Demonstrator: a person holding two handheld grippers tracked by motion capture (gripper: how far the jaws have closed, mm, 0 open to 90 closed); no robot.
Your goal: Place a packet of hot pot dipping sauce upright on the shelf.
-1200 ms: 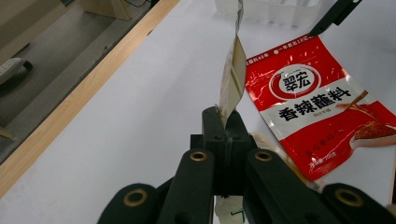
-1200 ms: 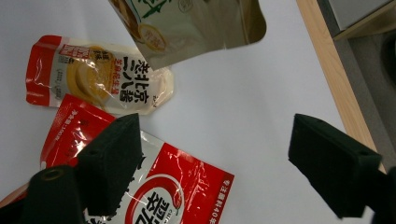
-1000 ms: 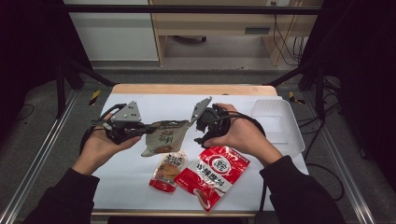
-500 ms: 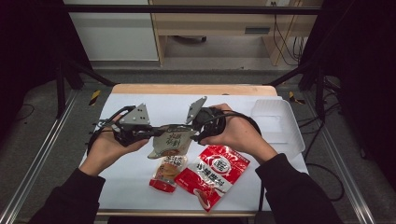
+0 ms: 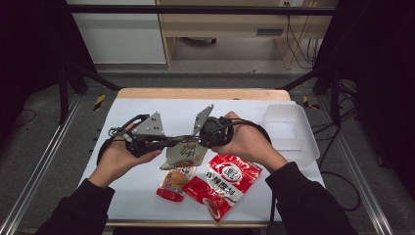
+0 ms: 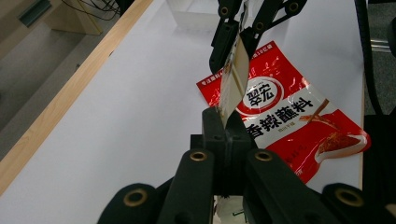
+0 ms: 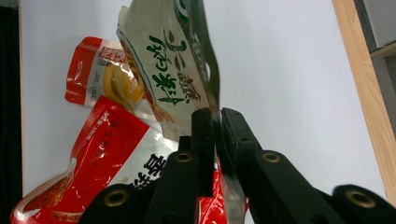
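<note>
Both grippers pinch the green-lettered pouch (image 5: 185,152) above the table (image 5: 147,110): left gripper (image 5: 172,142) clamps one edge, right gripper (image 5: 199,139), jaws just closing, grips the other.

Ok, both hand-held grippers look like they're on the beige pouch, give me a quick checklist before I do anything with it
1. Left hand-held gripper clamped on the beige pouch: ok, jaws shut on its edge.
2. Right hand-held gripper clamped on the same pouch: ok, its jaws have just been closing and now pinch the opposite edge.
3. Pouch lifted off the table: ok, it hangs between the two grippers.
4. Large red pouch and small red pouch out of the grip: ok, both lie flat below.
5. Clear tray free to receive it: ok, looks empty.
6. Pouch seal intact: cannot tell.
</note>
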